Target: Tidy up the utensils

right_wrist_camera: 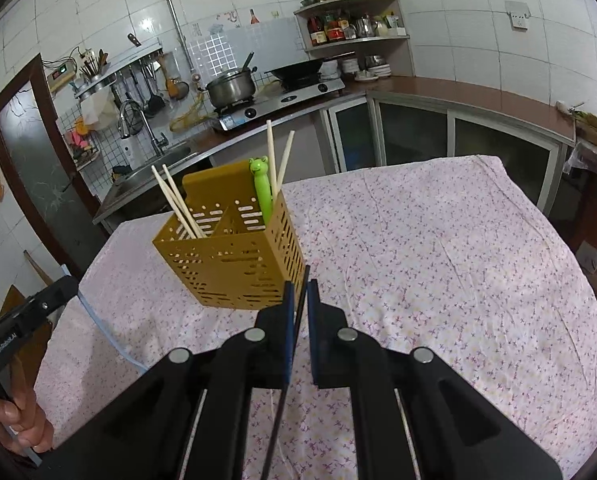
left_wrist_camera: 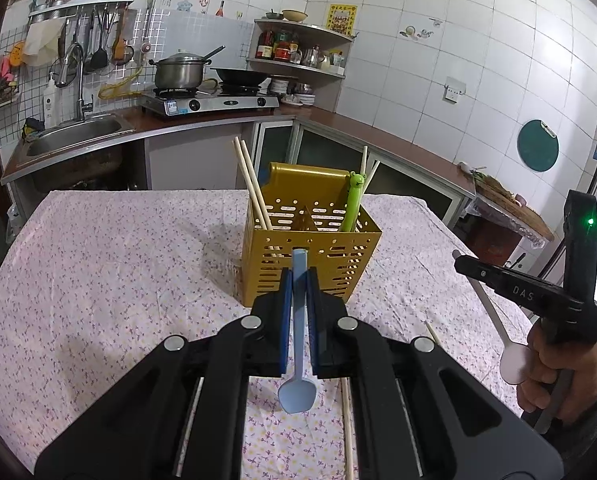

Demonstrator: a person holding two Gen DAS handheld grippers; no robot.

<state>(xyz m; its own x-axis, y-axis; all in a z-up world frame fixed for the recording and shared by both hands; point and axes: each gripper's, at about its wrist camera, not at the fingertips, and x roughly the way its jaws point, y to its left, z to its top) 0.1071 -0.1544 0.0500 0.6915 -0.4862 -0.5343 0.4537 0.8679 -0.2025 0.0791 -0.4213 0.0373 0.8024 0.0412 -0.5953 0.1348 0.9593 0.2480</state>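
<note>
The left gripper is clamped narrowly on the handle of a blue spoon, whose bowl hangs back toward the camera at 6 o'clock while the handle tip points at 12 o'clock toward the yellow utensil holder. The right gripper is closed on a thin dark-looking strip seen edge-on; in the left wrist view this is shown to be a white spoon, held at 3 o'clock, bowl downward.

The holder stands near the middle of the table, just beyond both grippers. Chopsticks are leaned in its left compartment; a green frog-topped utensil and two more sticks are kept in the right one. A loose chopstick is left on the cloth at 5 o'clock of the left gripper.

A slip is judged possible: each spoon is pinched on a slim handle, so it could pivot or drop if tilted. The light holder could be tipped or pushed if its rim is struck, and the two grippers could be brought into collision over it.

The table is covered by a wrinkled floral cloth, which could snag. Behind, at 11 o'clock, a sink and stove are set against white tiled walls
</note>
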